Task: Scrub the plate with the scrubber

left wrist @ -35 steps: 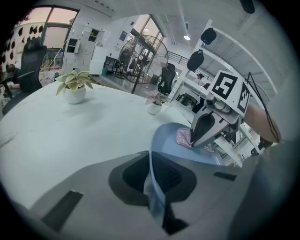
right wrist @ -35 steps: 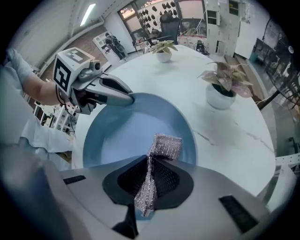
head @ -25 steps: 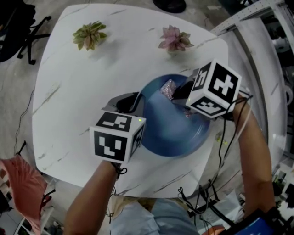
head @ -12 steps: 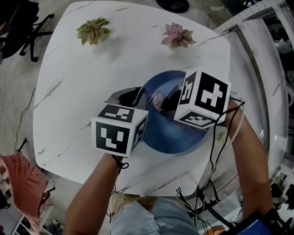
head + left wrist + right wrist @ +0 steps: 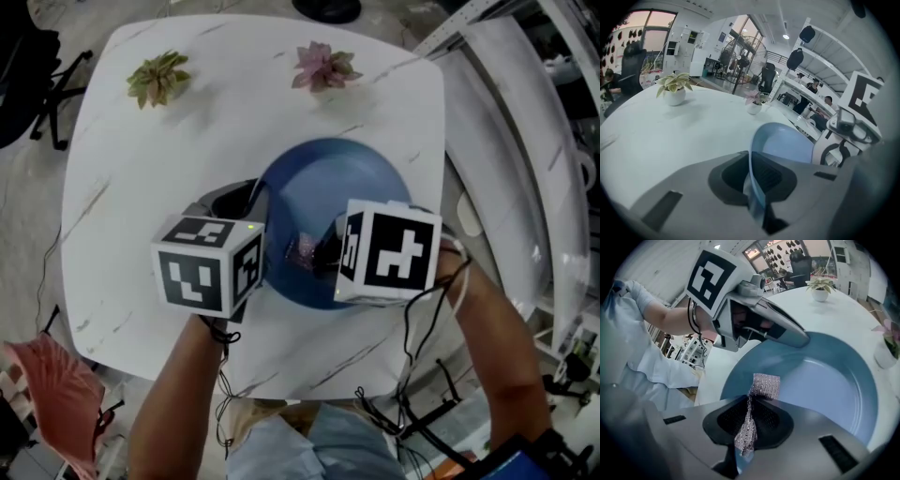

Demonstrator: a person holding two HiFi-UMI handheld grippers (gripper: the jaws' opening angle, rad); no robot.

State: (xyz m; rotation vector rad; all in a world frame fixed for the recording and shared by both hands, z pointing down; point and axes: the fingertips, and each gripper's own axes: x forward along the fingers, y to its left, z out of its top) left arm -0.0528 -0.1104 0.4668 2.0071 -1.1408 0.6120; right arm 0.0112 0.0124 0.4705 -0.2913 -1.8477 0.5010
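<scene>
A round blue plate (image 5: 328, 192) lies on the white marble table (image 5: 141, 169), nearer its front edge. My left gripper (image 5: 253, 211) is shut on the plate's left rim (image 5: 752, 183), which runs edge-on between the jaws. My right gripper (image 5: 314, 253) is shut on a silvery mesh scrubber (image 5: 761, 387), whose free end presses on the near left of the plate's inner face (image 5: 820, 380). In the head view the scrubber (image 5: 305, 251) shows as a small glittery patch beside the right marker cube. The left gripper's body (image 5: 764, 324) reaches to the plate's far rim in the right gripper view.
Two small potted plants stand at the table's far side, a green one (image 5: 157, 77) on the left and a pink one (image 5: 322, 66) on the right. White shelving (image 5: 525, 141) runs along the right of the table. A black chair base (image 5: 42, 70) stands off the far left corner.
The right gripper has drawn the scrubber across the plate from its far right side toward me and to the left. The left gripper keeps its hold on the rim.
</scene>
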